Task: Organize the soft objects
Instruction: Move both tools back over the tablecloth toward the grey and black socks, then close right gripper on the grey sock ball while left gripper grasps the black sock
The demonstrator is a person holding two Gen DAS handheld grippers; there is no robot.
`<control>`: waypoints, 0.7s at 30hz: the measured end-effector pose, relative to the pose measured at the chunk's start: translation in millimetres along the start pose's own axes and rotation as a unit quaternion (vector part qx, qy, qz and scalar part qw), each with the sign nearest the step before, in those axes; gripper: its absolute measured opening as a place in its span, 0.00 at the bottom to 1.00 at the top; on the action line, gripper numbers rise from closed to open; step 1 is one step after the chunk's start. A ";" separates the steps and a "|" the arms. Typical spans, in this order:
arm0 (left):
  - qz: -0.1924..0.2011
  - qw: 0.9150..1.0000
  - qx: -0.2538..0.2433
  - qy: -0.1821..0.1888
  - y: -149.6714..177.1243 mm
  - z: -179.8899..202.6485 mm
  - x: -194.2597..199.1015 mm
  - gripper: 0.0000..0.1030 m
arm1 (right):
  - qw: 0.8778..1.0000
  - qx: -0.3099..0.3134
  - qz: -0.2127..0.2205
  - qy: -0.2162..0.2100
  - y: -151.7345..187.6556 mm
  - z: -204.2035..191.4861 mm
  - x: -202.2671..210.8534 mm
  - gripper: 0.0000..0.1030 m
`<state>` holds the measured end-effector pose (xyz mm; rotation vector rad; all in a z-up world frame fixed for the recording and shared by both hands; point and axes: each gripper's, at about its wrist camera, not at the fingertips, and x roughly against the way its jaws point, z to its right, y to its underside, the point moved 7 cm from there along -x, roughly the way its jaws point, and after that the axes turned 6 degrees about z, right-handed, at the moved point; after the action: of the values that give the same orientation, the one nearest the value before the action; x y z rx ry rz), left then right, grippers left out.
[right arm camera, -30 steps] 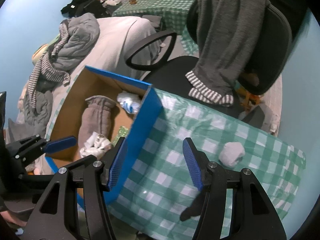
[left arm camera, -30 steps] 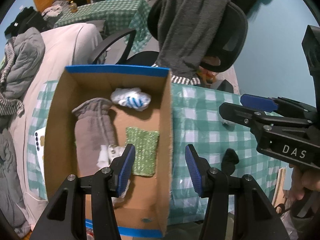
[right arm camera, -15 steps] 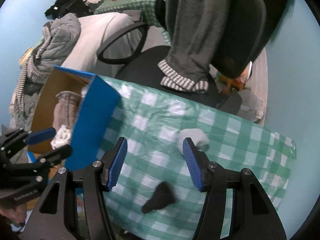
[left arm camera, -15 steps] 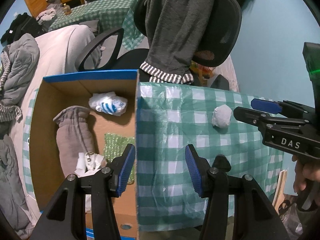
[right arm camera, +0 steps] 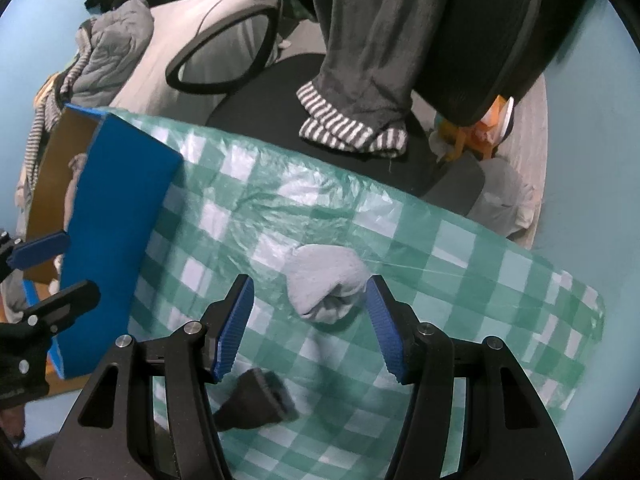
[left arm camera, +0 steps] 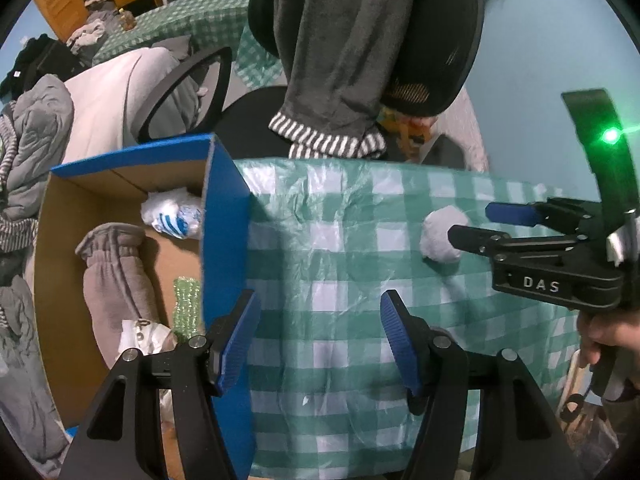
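A rolled pale grey sock (right arm camera: 326,286) lies on the green checked tablecloth (right arm camera: 460,248); it also shows in the left wrist view (left arm camera: 440,236). My right gripper (right arm camera: 310,320) is open, with the sock between its blue pads, apart from both. A dark sock (right arm camera: 256,400) lies just below it. My left gripper (left arm camera: 316,336) is open and empty over the tablecloth (left arm camera: 340,240), beside the blue-edged cardboard box (left arm camera: 224,240). The box holds a grey garment (left arm camera: 116,280), a white-and-blue bundle (left arm camera: 174,216), a green cloth (left arm camera: 188,300) and a white item (left arm camera: 142,336).
An office chair (right arm camera: 480,40) draped with a grey garment with striped cuffs (right arm camera: 360,80) stands behind the table. A bed with piled clothes (left arm camera: 36,140) is at the left. A second checked table (left arm camera: 192,20) stands far back.
Both grippers have moved right, away from the box. My right gripper has come down around the pale grey sock, which was farther off before. Both stay open.
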<state>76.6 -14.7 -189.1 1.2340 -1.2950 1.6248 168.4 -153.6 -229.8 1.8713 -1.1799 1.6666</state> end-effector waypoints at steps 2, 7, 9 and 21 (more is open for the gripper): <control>-0.008 1.000 -0.003 -0.005 1.7 1.2 -9.8 0.62 | 1.000 0.006 -0.003 -0.004 1.1 -0.1 -6.9 0.56; -0.019 1.000 -0.011 -0.011 3.6 4.9 -24.9 0.62 | 1.000 0.021 -0.011 0.002 2.3 1.7 -23.7 0.56; -0.022 1.000 -0.015 -0.012 2.8 7.1 -28.6 0.62 | 0.999 0.027 -0.015 0.010 3.4 3.5 -30.7 0.56; -0.034 0.999 -0.022 -0.004 8.3 21.8 -42.2 0.62 | 0.998 0.039 -0.019 0.034 7.5 13.6 -48.9 0.51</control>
<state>86.6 -36.4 -230.9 1.2468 -1.2731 1.5364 173.6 -151.6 -280.8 1.8552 -1.0592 1.7643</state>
